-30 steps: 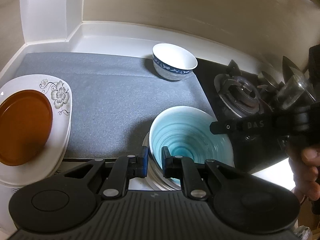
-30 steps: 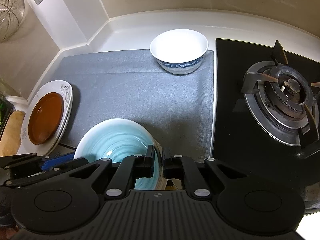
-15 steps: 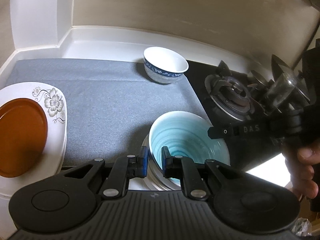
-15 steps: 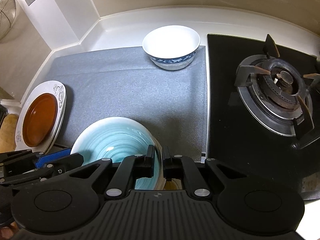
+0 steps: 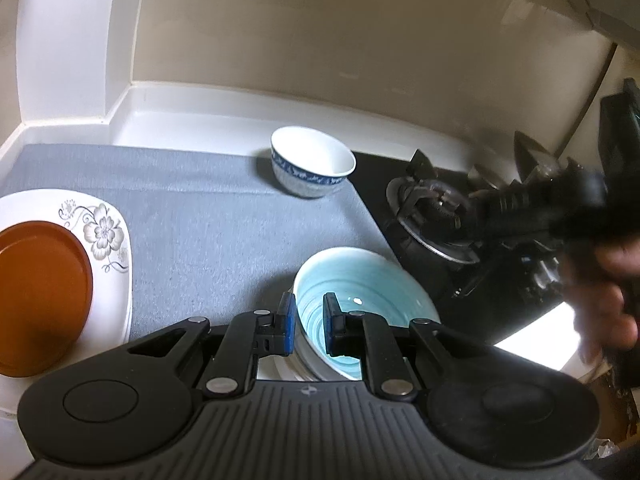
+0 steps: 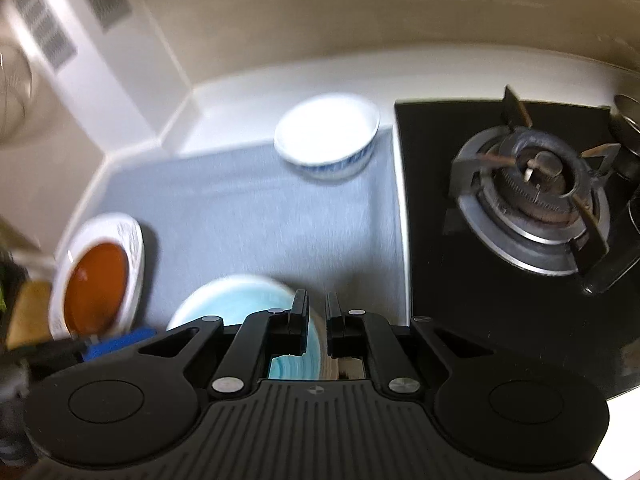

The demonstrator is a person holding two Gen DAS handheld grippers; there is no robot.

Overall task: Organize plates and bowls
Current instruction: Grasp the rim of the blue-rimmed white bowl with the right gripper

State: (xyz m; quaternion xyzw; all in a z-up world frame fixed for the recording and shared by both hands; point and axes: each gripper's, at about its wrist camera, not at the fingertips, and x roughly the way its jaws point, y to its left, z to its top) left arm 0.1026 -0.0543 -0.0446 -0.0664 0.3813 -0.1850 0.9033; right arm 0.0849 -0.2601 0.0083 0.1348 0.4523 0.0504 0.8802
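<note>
My left gripper (image 5: pixel 308 322) has its jaws pinching the near rim of the teal bowl (image 5: pixel 372 280), one pad outside the wall and one inside. The bowl sits on the stacked white dishes (image 5: pixel 290 368) at the front edge of the surface (image 5: pixel 208 216). My right gripper (image 6: pixel 318 326) straddles the same bowl's (image 6: pixel 240 300) opposite rim; its jaws have just been opening slightly, and through the blur I cannot tell whether the pads press on the rim. Ahead of both jaws, well apart from them, stands the white bowl with blue band (image 5: pixel 312 166) at the grey mat's far edge. To the left of the left jaws lies the brown plate (image 5: pixel 38 296) on the floral plate (image 5: pixel 106 236). The gas burner (image 6: pixel 536 196) is to the right.
</note>
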